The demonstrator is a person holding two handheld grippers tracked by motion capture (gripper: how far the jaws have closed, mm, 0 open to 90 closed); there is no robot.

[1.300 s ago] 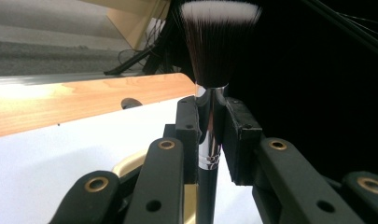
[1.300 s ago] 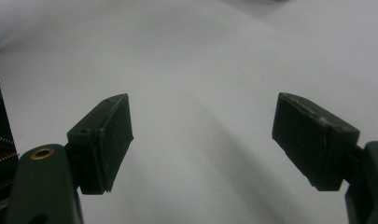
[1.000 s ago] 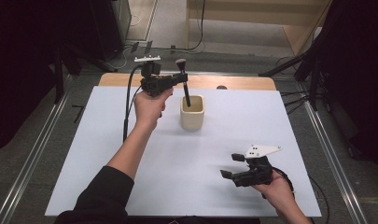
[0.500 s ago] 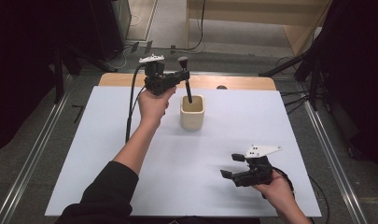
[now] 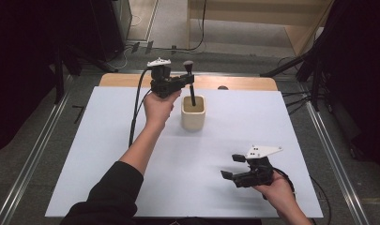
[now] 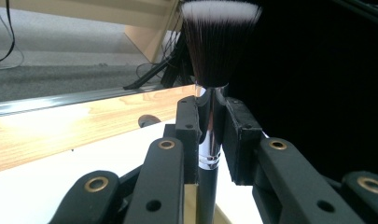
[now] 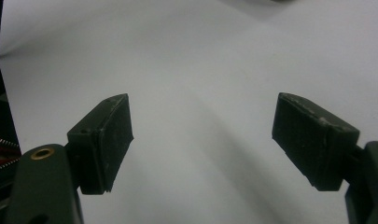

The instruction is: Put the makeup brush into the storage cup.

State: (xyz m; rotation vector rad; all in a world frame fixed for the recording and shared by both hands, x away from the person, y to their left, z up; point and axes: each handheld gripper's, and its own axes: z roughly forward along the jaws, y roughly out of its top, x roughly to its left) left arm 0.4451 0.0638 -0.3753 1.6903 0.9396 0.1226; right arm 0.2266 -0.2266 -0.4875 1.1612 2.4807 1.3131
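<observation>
The left gripper (image 5: 186, 83) stood clamped on the silver ferrule of a black-bristled makeup brush (image 6: 213, 88), handle tip inside the cream square cup (image 5: 193, 114) near the white table's (image 5: 108, 154) far edge, seemingly mid-transfer. The right gripper (image 5: 234, 167) gaped empty near the right corner.
</observation>
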